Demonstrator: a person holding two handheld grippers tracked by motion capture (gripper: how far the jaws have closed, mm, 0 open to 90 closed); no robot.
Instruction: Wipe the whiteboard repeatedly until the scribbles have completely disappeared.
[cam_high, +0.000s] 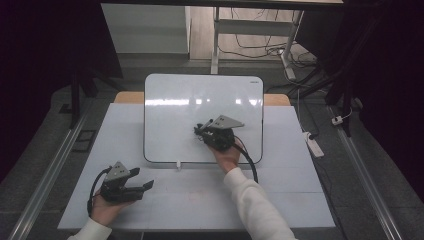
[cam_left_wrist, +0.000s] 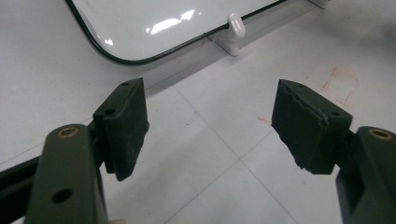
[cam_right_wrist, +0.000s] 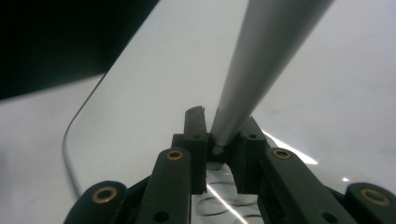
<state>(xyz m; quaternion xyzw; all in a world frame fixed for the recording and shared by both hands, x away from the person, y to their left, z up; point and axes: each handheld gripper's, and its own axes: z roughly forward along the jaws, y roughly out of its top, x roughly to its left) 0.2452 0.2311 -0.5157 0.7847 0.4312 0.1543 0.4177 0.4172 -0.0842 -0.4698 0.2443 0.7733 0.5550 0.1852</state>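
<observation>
Gripping a grey marker (cam_right_wrist: 261, 65) in closed jaws, the right gripper (cam_high: 206, 129) hovers over the whiteboard (cam_high: 175, 120) at mid-table. Its surface looks blank, so writing seems unstarted. Near left, the left gripper (cam_high: 145, 187) rests open, empty.

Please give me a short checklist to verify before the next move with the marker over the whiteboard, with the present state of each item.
1. Right gripper closed on the grey marker: ok.
2. Right gripper above the whiteboard: ok.
3. Marker tip touching the board: cannot tell.
4. Left gripper open, with nothing between its pads: ok.
5. Left gripper on the table, apart from the board: ok.
6. Board surface free of marks: cannot tell, glare.
</observation>
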